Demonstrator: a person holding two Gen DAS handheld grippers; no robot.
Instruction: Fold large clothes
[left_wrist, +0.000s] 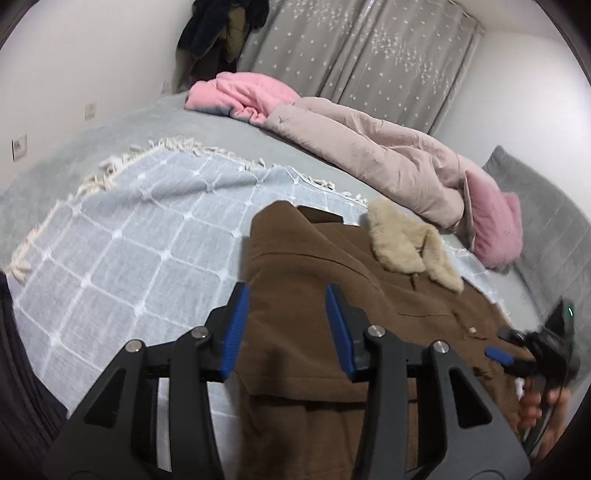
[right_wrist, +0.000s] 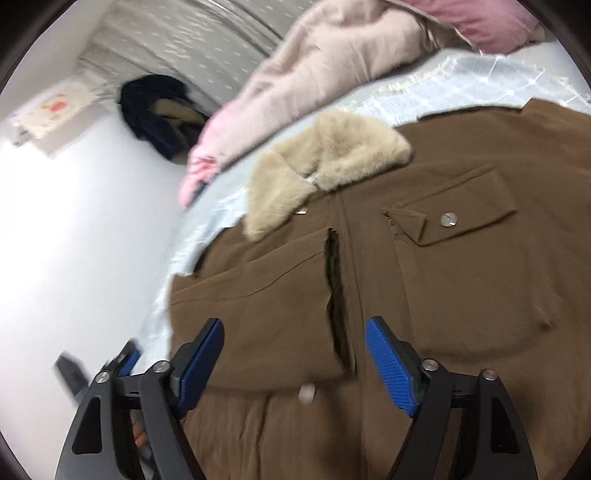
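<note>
A brown coat (left_wrist: 314, 280) with a beige fur collar (left_wrist: 410, 243) lies on a light blue checked blanket (left_wrist: 122, 258) on the bed. My left gripper (left_wrist: 288, 295) is open, its blue pads above the coat's left side, holding nothing. In the right wrist view the coat (right_wrist: 461, 295) lies front up, with a flap pocket (right_wrist: 450, 221), the fur collar (right_wrist: 325, 158) and a folded sleeve (right_wrist: 266, 295). My right gripper (right_wrist: 295, 328) is open over the coat's front opening. The right gripper also shows in the left wrist view (left_wrist: 498, 354), hand-held at the coat's right edge.
A beige and pink duvet (left_wrist: 369, 147) is heaped along the bed's far side, with a pink pillow (left_wrist: 495, 229) and a grey headboard (left_wrist: 546, 221). Grey curtains (left_wrist: 369, 48) and dark hanging clothes (left_wrist: 221, 33) stand behind. The white wall (right_wrist: 92, 221) runs beside the bed.
</note>
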